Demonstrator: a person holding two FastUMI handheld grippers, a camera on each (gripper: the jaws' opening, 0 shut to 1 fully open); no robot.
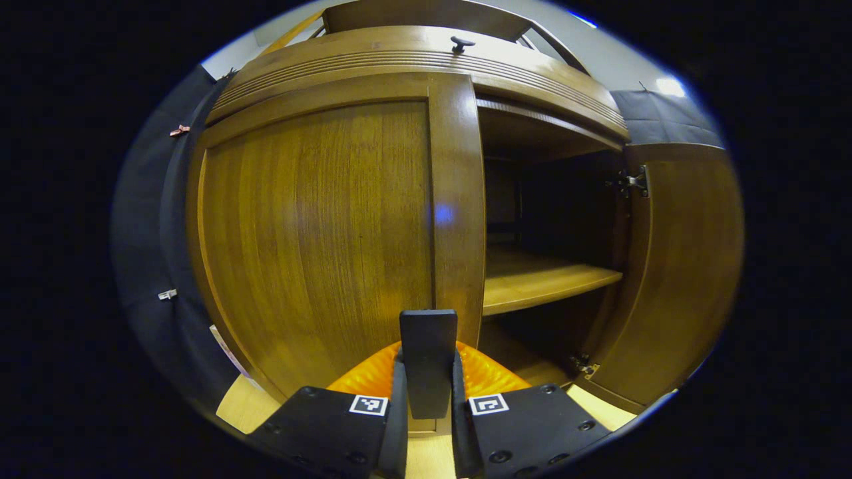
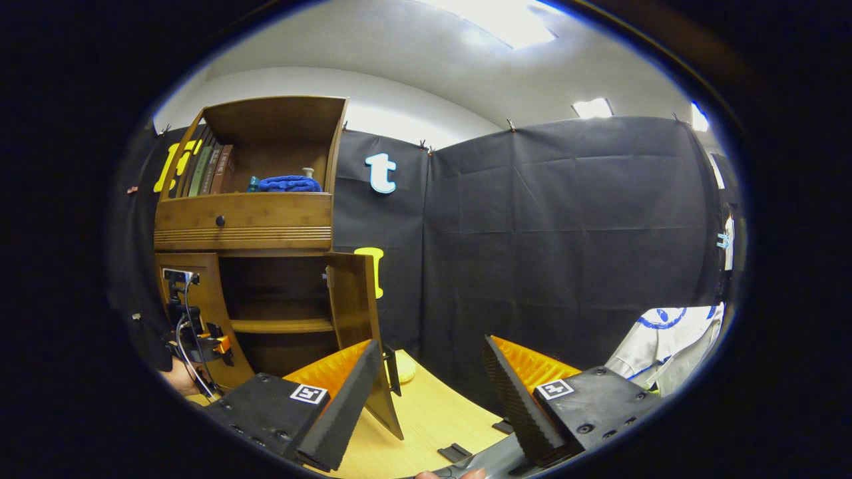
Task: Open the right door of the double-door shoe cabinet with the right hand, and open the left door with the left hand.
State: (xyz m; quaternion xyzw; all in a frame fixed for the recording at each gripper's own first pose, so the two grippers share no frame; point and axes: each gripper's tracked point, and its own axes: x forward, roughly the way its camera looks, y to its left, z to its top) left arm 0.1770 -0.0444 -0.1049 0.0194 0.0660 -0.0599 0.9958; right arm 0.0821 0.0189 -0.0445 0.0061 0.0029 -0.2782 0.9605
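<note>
The wooden shoe cabinet (image 1: 426, 60) stands close in front in the left gripper view. Its left door (image 1: 313, 239) lies flat across its half of the front. My left gripper (image 1: 428, 376) is shut on that door's dark upright handle (image 1: 428, 346), both fingers pressing its sides. The right door (image 1: 672, 279) is swung wide open, showing a shelf (image 1: 546, 279). In the right gripper view my right gripper (image 2: 429, 392) is open and holds nothing, back from the cabinet (image 2: 246, 226). The open right door (image 2: 353, 313) and its handle (image 2: 393, 369) are just beyond its left finger. The left gripper (image 2: 193, 339) shows at the left door (image 2: 203, 293).
Above the doors is a drawer with a knob (image 1: 461, 44). Books (image 2: 206, 169) and a blue cloth (image 2: 289, 184) sit in the open top compartment. The pale wooden floor (image 2: 439, 412) carries small dark pieces (image 2: 456, 452). White clothing (image 2: 672, 346) shows at the right.
</note>
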